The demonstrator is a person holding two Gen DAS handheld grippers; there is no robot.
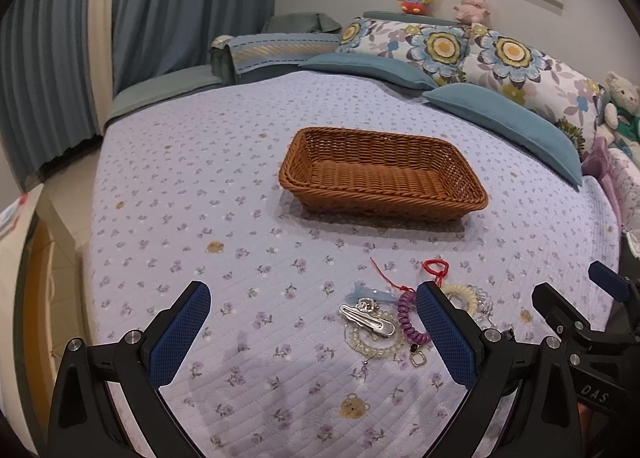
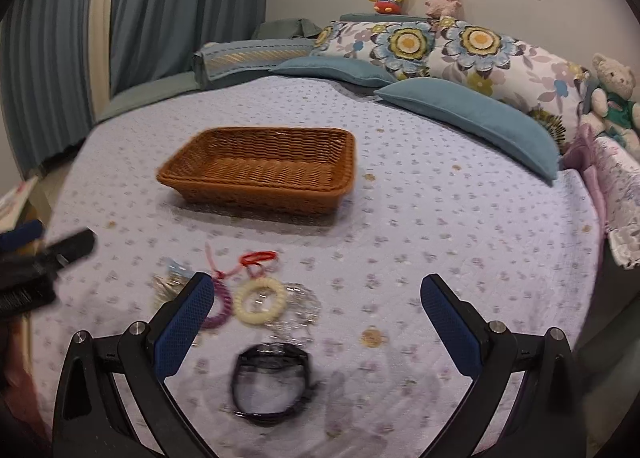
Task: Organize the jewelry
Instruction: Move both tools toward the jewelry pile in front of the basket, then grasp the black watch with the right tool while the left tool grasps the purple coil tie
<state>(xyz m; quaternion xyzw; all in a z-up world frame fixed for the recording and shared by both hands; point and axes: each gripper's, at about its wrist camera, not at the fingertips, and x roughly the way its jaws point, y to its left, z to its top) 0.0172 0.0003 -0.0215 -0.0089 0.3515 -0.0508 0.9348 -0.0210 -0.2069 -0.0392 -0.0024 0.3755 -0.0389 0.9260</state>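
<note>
While both grippers, left point(image 1: 312, 332) and right point(image 2: 318, 322), hang wide and empty, nothing has gone into the basket point(image 1: 382, 174) at frame centre. Sorting looks barely begun: the jewelry lies heaped at lower centre, hair clip point(image 1: 370, 318) atop beads point(image 1: 374, 344), with the black band point(image 2: 270, 384) nearest the right jaws. Next should be a low, narrow pinch on one piece.

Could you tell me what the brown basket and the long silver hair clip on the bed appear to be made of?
The basket looks like woven wicker or rattan, perhaps a plastic imitation: brown strands in even rows with a braided rim and a slight sheen. The hair clip looks like polished metal, judging by its bright, mirror-like silver glints.
</note>
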